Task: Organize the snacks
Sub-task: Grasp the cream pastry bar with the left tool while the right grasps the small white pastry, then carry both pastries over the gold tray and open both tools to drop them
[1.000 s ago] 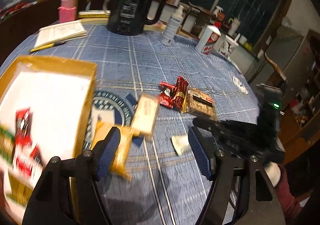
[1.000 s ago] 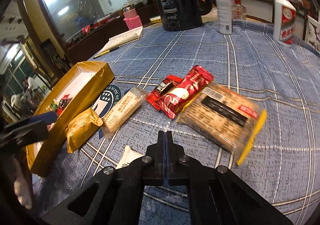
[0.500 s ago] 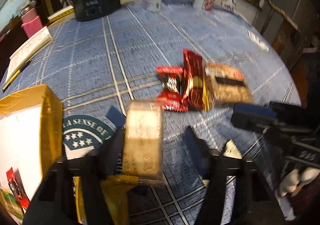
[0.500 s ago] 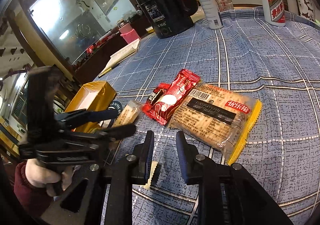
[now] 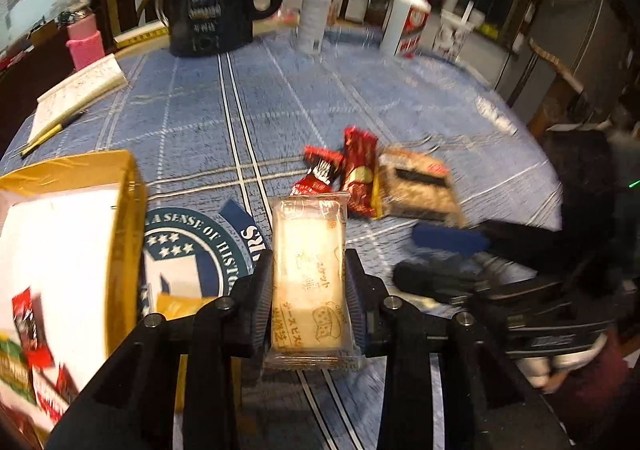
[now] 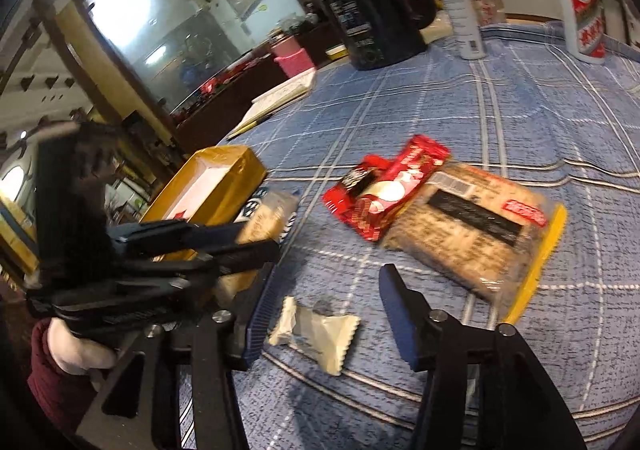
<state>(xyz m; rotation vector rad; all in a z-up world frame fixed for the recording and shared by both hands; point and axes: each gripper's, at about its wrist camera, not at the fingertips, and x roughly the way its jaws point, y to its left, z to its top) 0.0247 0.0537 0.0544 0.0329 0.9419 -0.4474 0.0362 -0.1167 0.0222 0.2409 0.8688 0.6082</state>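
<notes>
Right tongs (image 6: pixel 324 314) gape, straddling the small white crimped wrapper (image 6: pixel 316 334) lying crosswise between them; left tongs (image 5: pixel 310 306) clench the pale biscuit packet (image 5: pixel 308 274).

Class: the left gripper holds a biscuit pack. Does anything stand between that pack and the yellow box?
Nothing visible does. The biscuit pack is clamped in the left gripper, and the yellow box sits just to its left with only tablecloth between them.

Dim indoor light, strong fisheye bending at edges, motion blur throughout, bright window glare.
</notes>
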